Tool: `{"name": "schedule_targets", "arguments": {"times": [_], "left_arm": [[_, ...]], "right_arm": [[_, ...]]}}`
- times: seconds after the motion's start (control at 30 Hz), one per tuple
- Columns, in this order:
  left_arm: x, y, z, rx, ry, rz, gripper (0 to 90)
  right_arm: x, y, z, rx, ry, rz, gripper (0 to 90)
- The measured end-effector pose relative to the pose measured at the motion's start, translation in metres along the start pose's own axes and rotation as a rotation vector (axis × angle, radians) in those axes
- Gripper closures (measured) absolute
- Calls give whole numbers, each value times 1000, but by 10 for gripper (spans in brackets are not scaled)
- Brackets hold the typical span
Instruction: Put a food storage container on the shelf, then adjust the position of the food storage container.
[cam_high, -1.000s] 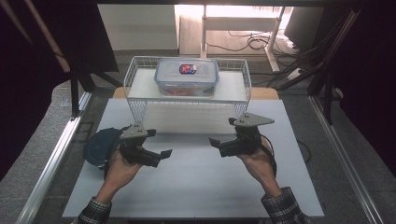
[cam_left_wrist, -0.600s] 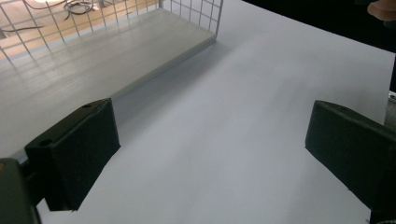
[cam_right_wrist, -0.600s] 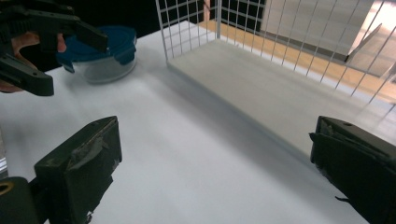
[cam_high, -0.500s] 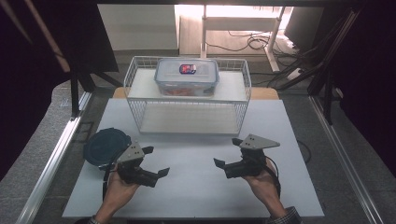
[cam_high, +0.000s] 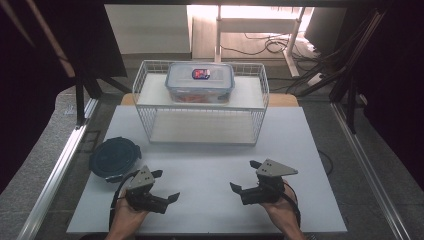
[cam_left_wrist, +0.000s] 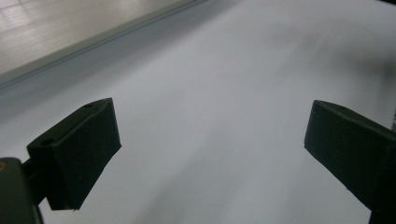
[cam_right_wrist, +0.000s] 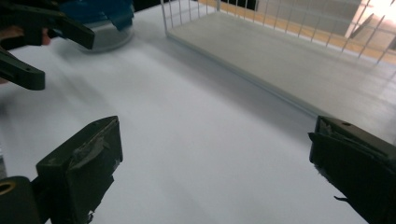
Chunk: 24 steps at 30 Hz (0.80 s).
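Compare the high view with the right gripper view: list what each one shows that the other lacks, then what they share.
High view alone: the clear lidded container on the top shelf of the wire rack, the person's hands, and the right gripper from outside.

Right gripper view alone: a close look along its own wide-apart jaws, with torn, worn pads.

Shared: the white table, the rack's lower shelf, the round blue-lidded container and the open left gripper.

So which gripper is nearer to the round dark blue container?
Left. The left gripper sits just beside the round dark blue container, toward the person; the right gripper is far across the white board.
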<state>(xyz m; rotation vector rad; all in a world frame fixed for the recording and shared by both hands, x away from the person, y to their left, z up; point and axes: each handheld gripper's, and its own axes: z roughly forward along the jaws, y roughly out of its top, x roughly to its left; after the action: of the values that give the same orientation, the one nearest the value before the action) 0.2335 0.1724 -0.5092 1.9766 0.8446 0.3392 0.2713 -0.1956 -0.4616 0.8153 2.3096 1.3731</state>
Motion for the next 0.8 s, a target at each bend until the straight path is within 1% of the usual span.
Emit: {"name": "schedule_targets", "arguments": {"times": [0.03,0.07,0.1,0.13,0.17,0.2,0.23,0.33,0.4,0.47,0.5,0.53,0.6,0.63,0.67,0.7,0.73,0.77,0.8], "left_arm": [[-1,-1,2,5,1,4,27],[-1,-3,4,14,2,9,27],[-2,-5,7,26,0,16,26],[-2,-5,7,26,0,16,26],[-3,-6,9,34,-3,20,25],[-4,-6,10,38,-3,24,25],[-4,-6,11,42,-3,29,25],[-4,-8,13,50,0,33,25],[-3,-8,13,53,-3,25,25],[-2,-8,13,51,-15,1,24],[-1,-7,13,55,-18,-19,24],[-1,-7,13,55,-18,-19,24],[1,-5,12,63,-11,-20,18],[2,-3,10,64,-1,-13,18],[3,-1,9,62,1,-8,17],[8,3,6,46,8,-16,19],[8,3,6,46,8,-16,29],[15,8,4,41,32,-38,43],[20,11,2,39,47,-40,57]], "right_arm": [[0,-6,2,16,-12,-1,23],[0,-6,2,16,-12,-1,23],[0,-11,4,29,-16,-3,21],[0,-11,4,29,-16,-3,21],[0,-15,5,42,-26,-15,21],[0,-15,5,42,-26,-15,21],[0,-19,7,57,-32,-19,21],[-1,-23,8,71,-31,-16,20],[-2,-26,11,94,-30,-10,21],[-2,-27,12,98,-29,-10,21],[-2,-27,13,98,-27,-11,20],[-2,-27,13,98,-27,-11,20],[-2,-27,13,98,-28,-9,21],[-2,-27,13,100,-28,-9,21],[-2,-27,13,99,-28,-6,21],[-3,-27,15,101,-27,-6,21],[-3,-27,15,101,-27,-6,21],[-4,-27,15,105,-32,-14,21],[-4,-26,15,107,-36,-15,21]]}}
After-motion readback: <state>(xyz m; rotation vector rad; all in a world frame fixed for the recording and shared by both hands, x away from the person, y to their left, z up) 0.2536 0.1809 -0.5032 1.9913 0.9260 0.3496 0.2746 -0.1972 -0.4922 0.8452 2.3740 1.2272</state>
